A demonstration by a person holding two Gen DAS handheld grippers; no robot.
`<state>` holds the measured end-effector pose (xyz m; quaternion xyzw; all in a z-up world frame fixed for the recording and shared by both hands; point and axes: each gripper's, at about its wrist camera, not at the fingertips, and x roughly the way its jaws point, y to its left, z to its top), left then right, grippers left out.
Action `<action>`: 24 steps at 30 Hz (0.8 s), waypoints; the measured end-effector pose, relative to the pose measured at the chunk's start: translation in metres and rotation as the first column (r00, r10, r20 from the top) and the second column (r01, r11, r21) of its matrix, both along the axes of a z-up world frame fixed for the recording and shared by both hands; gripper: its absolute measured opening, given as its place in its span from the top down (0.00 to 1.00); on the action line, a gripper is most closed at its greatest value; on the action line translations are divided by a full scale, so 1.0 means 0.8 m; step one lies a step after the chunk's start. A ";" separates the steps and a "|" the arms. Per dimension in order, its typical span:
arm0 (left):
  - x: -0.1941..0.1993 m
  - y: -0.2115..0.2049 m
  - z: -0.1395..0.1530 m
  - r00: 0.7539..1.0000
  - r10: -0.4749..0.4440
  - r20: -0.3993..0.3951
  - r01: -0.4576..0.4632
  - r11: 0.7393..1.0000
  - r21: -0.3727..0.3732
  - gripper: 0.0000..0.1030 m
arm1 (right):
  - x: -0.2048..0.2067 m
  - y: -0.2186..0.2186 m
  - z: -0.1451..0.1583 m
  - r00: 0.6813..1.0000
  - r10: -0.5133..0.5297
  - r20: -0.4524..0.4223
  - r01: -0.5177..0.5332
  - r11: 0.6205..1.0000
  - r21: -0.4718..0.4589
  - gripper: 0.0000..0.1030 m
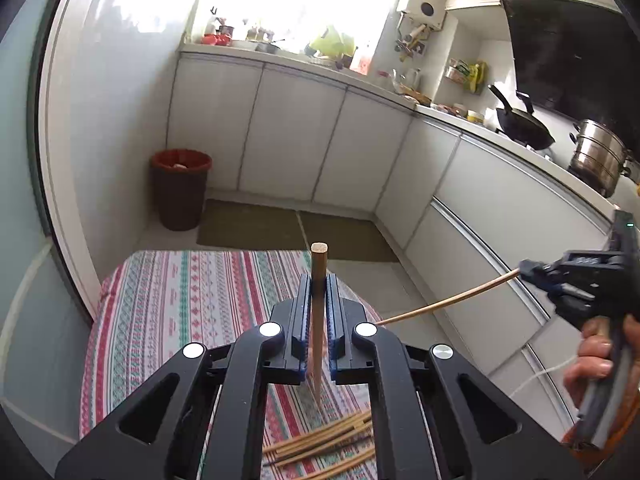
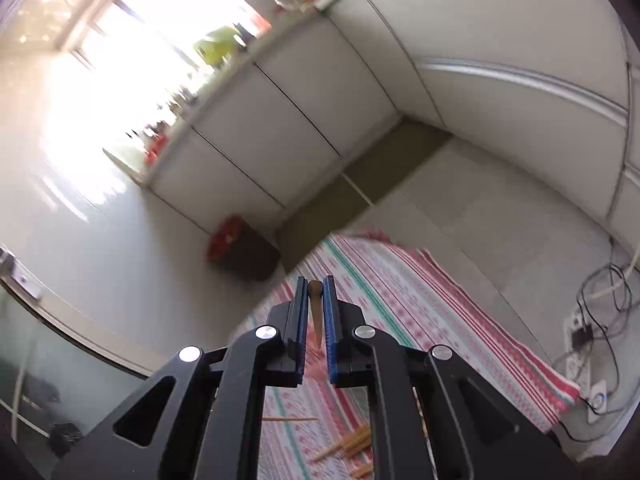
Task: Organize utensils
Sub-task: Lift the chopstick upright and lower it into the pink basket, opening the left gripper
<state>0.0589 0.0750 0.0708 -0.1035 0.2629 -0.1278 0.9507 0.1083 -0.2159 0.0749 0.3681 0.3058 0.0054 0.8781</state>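
The chopstick (image 1: 319,280) looks like matt, pale wood with a rough cut end; the loose chopsticks (image 1: 320,440) near the table's near edge look the same. The tablecloth (image 1: 180,320) is woven cloth, matt and striped. The left gripper (image 1: 319,284) is black plastic, faintly shiny, with ribbed blue pads and polished metal bolts. The cabinets (image 1: 296,128) are smooth, glossy white. The pot (image 1: 598,156) is bright steel; the wok (image 1: 524,128) is dull black. The bin (image 1: 181,188) looks like matt plastic.
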 end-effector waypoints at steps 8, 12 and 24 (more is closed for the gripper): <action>0.046 -0.003 0.008 0.998 0.055 0.042 -0.055 0.998 -0.007 0.94 | 0.060 0.028 -0.005 0.997 0.053 0.061 -0.054 0.998 0.021 0.92; 0.067 -0.003 -0.005 0.998 0.061 0.015 -0.061 0.998 -0.009 0.93 | 0.086 0.050 -0.029 0.996 0.090 0.013 -0.090 0.996 -0.023 0.92; 0.080 -0.010 0.010 0.995 0.084 0.051 -0.083 0.996 -0.020 0.93 | 0.098 0.079 -0.038 0.983 0.149 0.109 -0.135 0.982 -0.130 0.51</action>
